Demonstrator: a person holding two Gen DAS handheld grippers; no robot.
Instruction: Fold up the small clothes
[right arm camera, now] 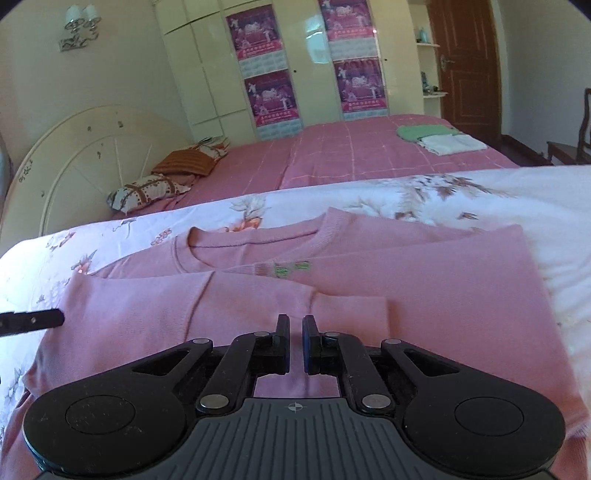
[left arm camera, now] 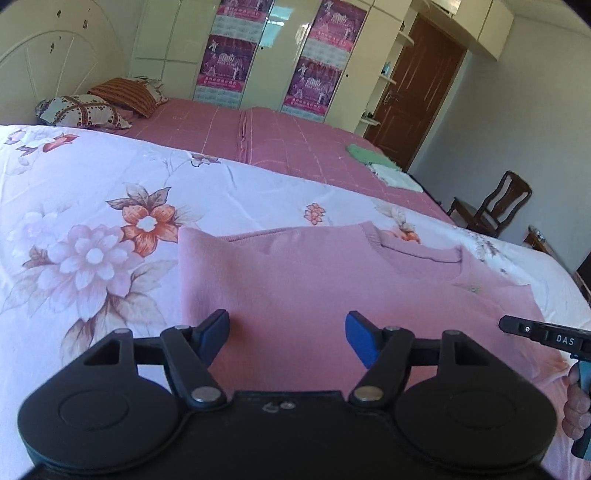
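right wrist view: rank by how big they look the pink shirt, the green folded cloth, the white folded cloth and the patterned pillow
1. pink shirt, nearest the camera
2. patterned pillow
3. white folded cloth and green folded cloth: too alike to rank, and they overlap

One pink sweater (right arm camera: pixel 332 288), two grippers, two pillows (left arm camera: pixel 81 110), four wardrobe posters (right arm camera: pixel 255 33), apparently two folded garments (right arm camera: pixel 439 138), one chair (left arm camera: pixel 495 206).

**Readable markings: one partial word, the rest illegible**

Left wrist view, about 4 o'clock: white letters "DAS" on the black finger of the right gripper (left arm camera: pixel 504 325) reaching in from the frame edge; the lettering runs on toward the edge and is cut off.

Posters (left arm camera: pixel 228 64) on the wardrobe doors, 12 o'clock in both views: large numerals and lines of script, too blurred to read.

Green embroidered mark on the pink sweater (right arm camera: pixel 291 268), right wrist view, centre: not legible.
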